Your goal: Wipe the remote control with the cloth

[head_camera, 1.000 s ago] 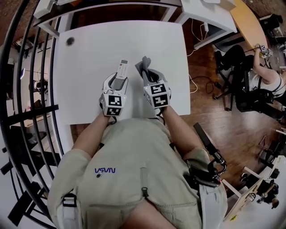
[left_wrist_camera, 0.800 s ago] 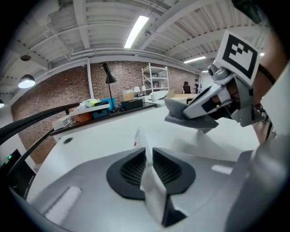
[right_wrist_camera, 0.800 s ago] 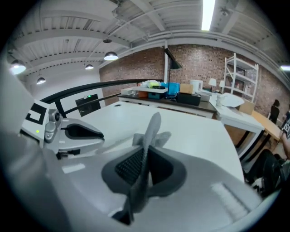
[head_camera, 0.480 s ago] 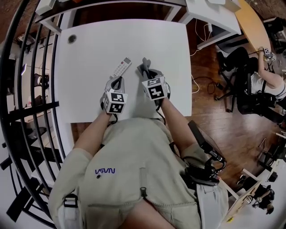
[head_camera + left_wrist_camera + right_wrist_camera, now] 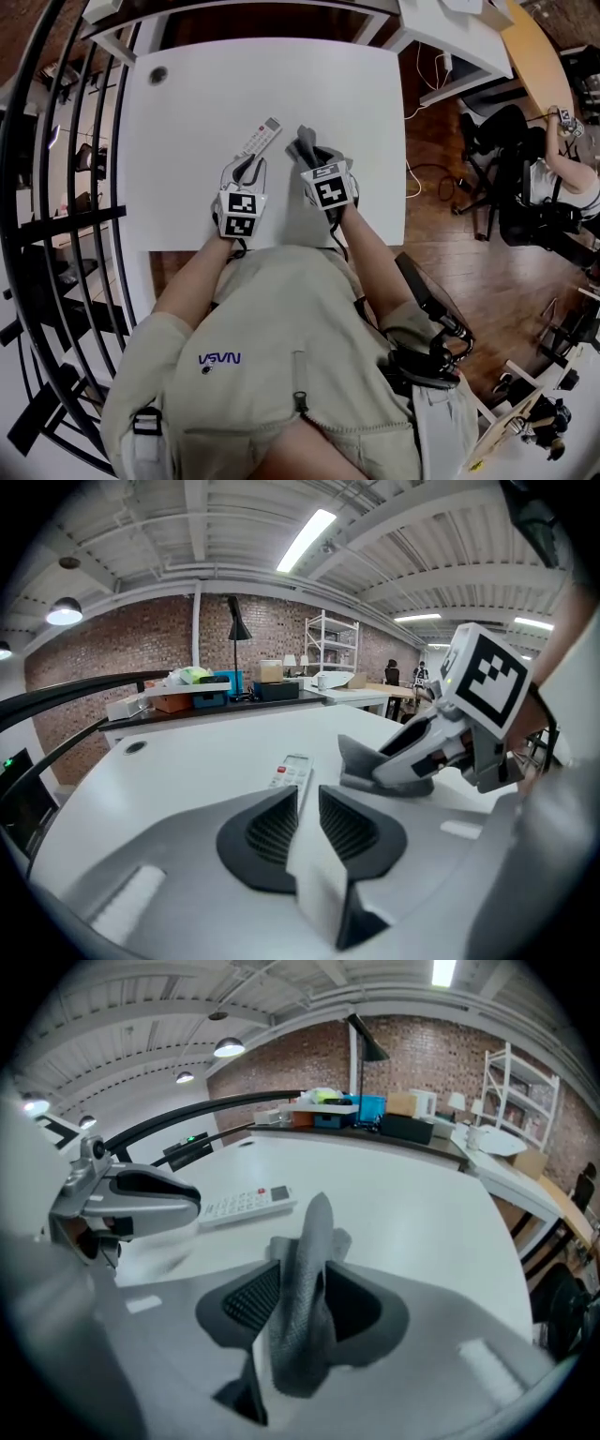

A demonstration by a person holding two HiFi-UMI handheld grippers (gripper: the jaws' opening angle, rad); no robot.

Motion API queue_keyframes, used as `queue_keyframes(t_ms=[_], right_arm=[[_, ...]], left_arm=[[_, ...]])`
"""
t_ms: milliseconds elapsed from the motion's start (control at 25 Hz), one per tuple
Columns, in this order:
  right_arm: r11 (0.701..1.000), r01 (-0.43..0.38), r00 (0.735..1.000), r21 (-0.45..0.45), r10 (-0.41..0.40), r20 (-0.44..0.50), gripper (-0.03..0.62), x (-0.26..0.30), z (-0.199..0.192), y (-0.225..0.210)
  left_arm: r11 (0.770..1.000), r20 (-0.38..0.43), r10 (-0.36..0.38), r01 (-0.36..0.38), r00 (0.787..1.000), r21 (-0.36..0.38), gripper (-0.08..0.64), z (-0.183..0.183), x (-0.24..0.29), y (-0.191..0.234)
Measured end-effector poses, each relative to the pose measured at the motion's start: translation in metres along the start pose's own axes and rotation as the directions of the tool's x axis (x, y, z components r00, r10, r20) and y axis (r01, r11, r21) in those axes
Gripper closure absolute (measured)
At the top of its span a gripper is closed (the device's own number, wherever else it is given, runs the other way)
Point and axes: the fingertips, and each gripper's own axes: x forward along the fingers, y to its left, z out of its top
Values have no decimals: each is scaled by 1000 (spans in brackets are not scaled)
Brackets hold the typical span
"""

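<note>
At twelve o'clock of our left gripper (image 5: 246, 172), head view, lies the remote control (image 5: 259, 139); left gripper view: jaws opening, empty; right gripper view: our right gripper (image 5: 302, 1277) opening its jaws round the limp cloth (image 5: 314, 1218); remote likely light, stiff; grip its long edges.

White table (image 5: 187, 141); black railing (image 5: 70, 228) left; wood floor (image 5: 450, 244), seated person (image 5: 551, 183) right.

Brick wall (image 5: 122, 667), wooden floor (image 5: 441, 234), white table (image 5: 187, 122).

Head view looks steeply down on the bench (image 5: 187, 112); gripper views ride close behind the left tongs (image 5: 307, 794) and right tongs (image 5: 302, 1269), facing across it; all share the remote control (image 5: 259, 138)
</note>
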Motion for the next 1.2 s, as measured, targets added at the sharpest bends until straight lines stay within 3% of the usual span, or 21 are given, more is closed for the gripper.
queue_keyframes(t_ms=[200,320,520,840,1000,1200], right_arm=[[999,31,994,13,-32,101,425,-23,18,3],[996,77,976,49,-86,199,429,-43,34,-5],[976,139,901,169,-196,388,578,-95,79,-20],[961,173,763,217,-270,587,588,-176,125,-22],[956,205,725,209,-292,624,588,-212,132,-6],[939,268,699,215,-344,627,588,-235,126,22]], left_arm=[[998,79,28,-24,997,-51,477,23,-17,14],[995,153,52,-39,987,-86,480,45,-33,25],[988,267,88,-50,960,-145,534,93,-63,37],[990,376,127,-96,918,-100,555,151,-111,32],[993,439,114,-89,891,-77,555,167,-143,27],[998,499,57,-44,865,-38,555,166,-175,17]])
